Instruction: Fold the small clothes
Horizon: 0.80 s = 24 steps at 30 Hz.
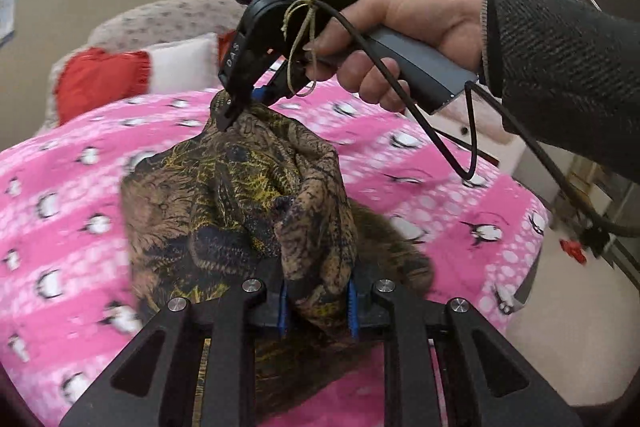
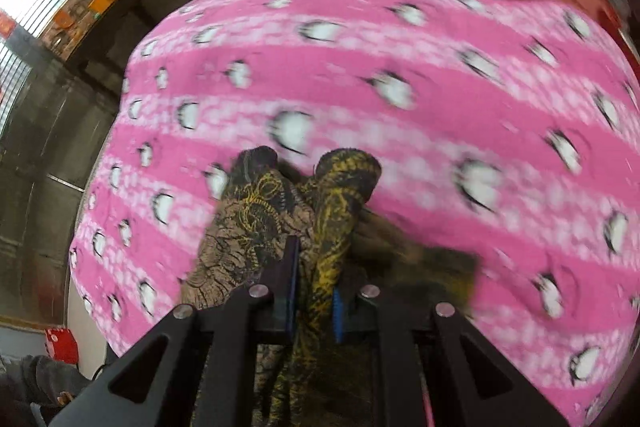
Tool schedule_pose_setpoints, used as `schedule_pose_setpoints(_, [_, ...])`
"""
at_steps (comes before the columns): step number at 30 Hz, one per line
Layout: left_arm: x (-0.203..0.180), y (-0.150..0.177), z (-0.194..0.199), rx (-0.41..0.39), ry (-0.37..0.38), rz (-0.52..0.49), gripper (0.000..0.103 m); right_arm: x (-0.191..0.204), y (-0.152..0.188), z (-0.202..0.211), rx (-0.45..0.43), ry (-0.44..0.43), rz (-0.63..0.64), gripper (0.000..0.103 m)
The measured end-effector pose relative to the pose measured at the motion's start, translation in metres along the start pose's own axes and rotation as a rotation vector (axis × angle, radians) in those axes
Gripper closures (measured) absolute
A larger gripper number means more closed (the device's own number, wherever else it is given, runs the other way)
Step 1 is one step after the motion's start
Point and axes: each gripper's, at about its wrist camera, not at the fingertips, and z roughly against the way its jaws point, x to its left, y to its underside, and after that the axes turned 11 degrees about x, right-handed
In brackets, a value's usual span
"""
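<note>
A small brown garment with yellow and black print (image 1: pixel 224 195) hangs bunched above the pink bed cover (image 1: pixel 80 155). My left gripper (image 1: pixel 316 307) is shut on one bunched edge of it at the bottom of the left wrist view. My right gripper (image 1: pixel 232 111), held in a hand, is shut on the far top edge. In the right wrist view the right gripper (image 2: pixel 314 303) pinches a fold of the garment (image 2: pixel 256 227), whose rest droops toward the cover (image 2: pixel 400 47). Both views are blurred by motion.
Red pillows (image 1: pixel 100 79) and a white pillow (image 1: pixel 184 67) lie at the head of the bed. A dark cabinet (image 2: pixel 120 15) stands left of the bed in the right wrist view. A cable (image 1: pixel 472 147) trails from the right gripper. The bed's edge (image 1: pixel 532 259) is at the right.
</note>
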Motion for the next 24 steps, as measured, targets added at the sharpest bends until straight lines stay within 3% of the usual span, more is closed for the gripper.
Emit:
schedule_pose_setpoints(6, [-0.029,0.006,-0.062,0.152,0.021,-0.068,0.099,-0.078,0.025,-0.039,0.026,-0.029,-0.148,0.088])
schedule_pose_setpoints(9, [-0.031,0.009,-0.049,0.145,0.062,-0.072,0.091,-0.1,0.041,-0.063,-0.022,-0.083,-0.207,0.08])
schedule_pose_setpoints(12, [-0.02,0.012,-0.021,0.166,0.171,-0.033,0.091,-0.103,0.053,-0.047,-0.104,-0.136,-0.237,0.075])
schedule_pose_setpoints(14, [-0.008,0.017,0.003,0.14,0.216,0.017,0.091,-0.1,0.067,-0.027,-0.154,-0.12,-0.234,0.074])
schedule_pose_setpoints(17, [0.022,0.021,0.038,0.07,0.152,0.096,0.091,-0.067,0.099,0.013,-0.243,-0.094,-0.116,0.069])
schedule_pose_setpoints(19, [0.044,0.023,0.048,0.032,0.089,0.162,0.091,-0.032,0.125,0.029,-0.27,-0.055,0.002,0.05])
schedule_pose_setpoints(21, [0.06,0.026,0.041,0.058,0.043,0.215,0.091,0.008,0.154,0.03,-0.274,-0.001,0.15,0.034])
schedule_pose_setpoints(24, [0.07,0.04,0.01,0.16,0.043,0.255,0.095,0.053,0.188,0.006,-0.235,0.086,0.347,0.035])
